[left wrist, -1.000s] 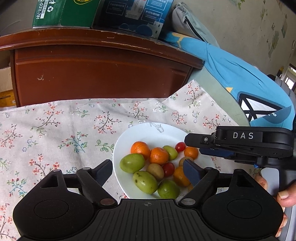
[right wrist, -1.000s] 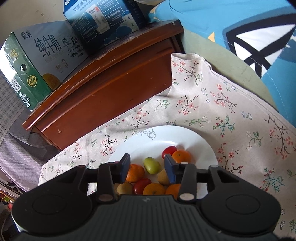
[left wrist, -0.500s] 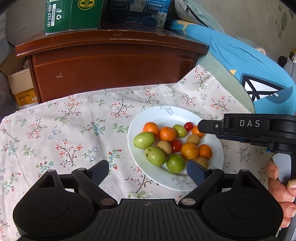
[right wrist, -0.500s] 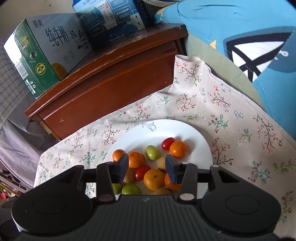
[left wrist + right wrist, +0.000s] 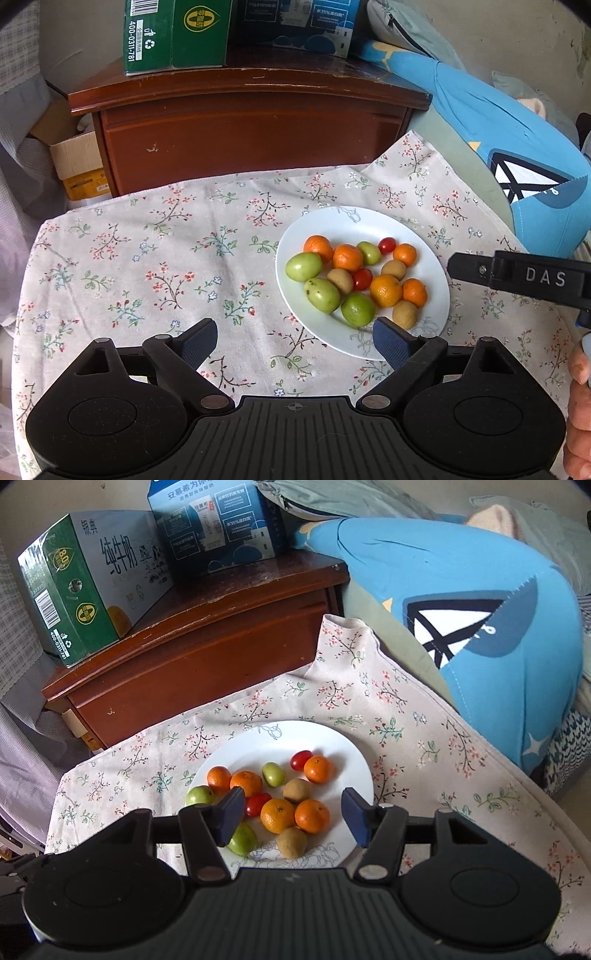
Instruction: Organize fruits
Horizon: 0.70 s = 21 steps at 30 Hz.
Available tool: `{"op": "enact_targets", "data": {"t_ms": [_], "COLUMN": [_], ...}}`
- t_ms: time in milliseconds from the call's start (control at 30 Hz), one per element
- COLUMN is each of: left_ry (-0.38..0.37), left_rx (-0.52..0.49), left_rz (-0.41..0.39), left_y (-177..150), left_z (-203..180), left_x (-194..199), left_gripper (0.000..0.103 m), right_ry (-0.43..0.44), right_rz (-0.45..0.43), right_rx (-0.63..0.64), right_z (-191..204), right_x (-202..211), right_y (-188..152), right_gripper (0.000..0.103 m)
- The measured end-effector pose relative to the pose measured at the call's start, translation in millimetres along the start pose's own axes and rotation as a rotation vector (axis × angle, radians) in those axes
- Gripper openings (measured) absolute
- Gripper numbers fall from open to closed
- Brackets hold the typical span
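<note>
Left hand-held gripper (image 5: 295, 341): jaws spread wide, empty, over bare cloth; plate (image 5: 436, 258) of fruits (image 5: 354, 280) ahead to its right. Right hand-held gripper (image 5: 293, 818): jaws apart, empty, fruits directly ahead between them; the nearer, by judgement

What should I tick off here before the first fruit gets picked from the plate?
1. Left hand-held gripper open and empty: ok.
2. Right hand-held gripper open and empty: ok.
3. All fruit on the white plate, none on the tablecloth: ok.
4. Fruit between the right one's fingers: ok, two oranges lie there.
5. Separate place to sort fruit into: cannot tell, none in view.
6. Fruit packed together, touching: not ok for a clean grasp.
</note>
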<state>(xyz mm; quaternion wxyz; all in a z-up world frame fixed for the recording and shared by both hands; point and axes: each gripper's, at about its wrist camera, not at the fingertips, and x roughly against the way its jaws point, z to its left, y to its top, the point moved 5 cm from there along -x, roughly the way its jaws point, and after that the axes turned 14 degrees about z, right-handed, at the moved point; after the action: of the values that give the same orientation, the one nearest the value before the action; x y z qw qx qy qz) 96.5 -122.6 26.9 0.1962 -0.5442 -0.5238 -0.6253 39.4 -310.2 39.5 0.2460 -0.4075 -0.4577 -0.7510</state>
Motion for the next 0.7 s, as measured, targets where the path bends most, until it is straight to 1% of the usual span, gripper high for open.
{"op": "enact_targets", "data": {"t_ms": [67,200,267,333,400,500,567,700], "left_ry": [0.012,0.040,0.053,0.071,0.076,0.079,0.095,0.117], "left_rx": [0.003,-0.018,-0.030,-0.037,-0.044,-0.065,-0.087,-0.079], "left_rz": [0.006,0.019,0.033,0.046,0.058,0.075,0.075,0.048], "left_y": [-1,-5,-5,-5,-5,-4,-2,0], "left_z": [1,0,0,0,2,3,3,8], "left_x": [1,5,6,6,7,8,7,5], "left_gripper": [0.093,0.093,0.093,0.093,0.093,0.093,0.093,0.093], "right_ry": [-0.001,-0.021,-0.026,-0.039,-0.060,-0.082,-0.093,-0.140], "right_rz": [0.007,0.024,0.029,0.040,0.054,0.062,0.072,0.094], "right_rx": [-0.015,-0.041,-0.045,-0.054,-0.070,-0.090,-0.095,-0.106], "right_z": [-2,-6,-7,-9,-12,-16,-18,-20], "right_x": [3,10,13,15,14,12,8,1], "right_y": [-5,-15,-20,-24,-29,-31,-32,-31], "right_gripper": [0.061,0.071,0.072,0.076,0.085,0.085,0.085,0.089]}}
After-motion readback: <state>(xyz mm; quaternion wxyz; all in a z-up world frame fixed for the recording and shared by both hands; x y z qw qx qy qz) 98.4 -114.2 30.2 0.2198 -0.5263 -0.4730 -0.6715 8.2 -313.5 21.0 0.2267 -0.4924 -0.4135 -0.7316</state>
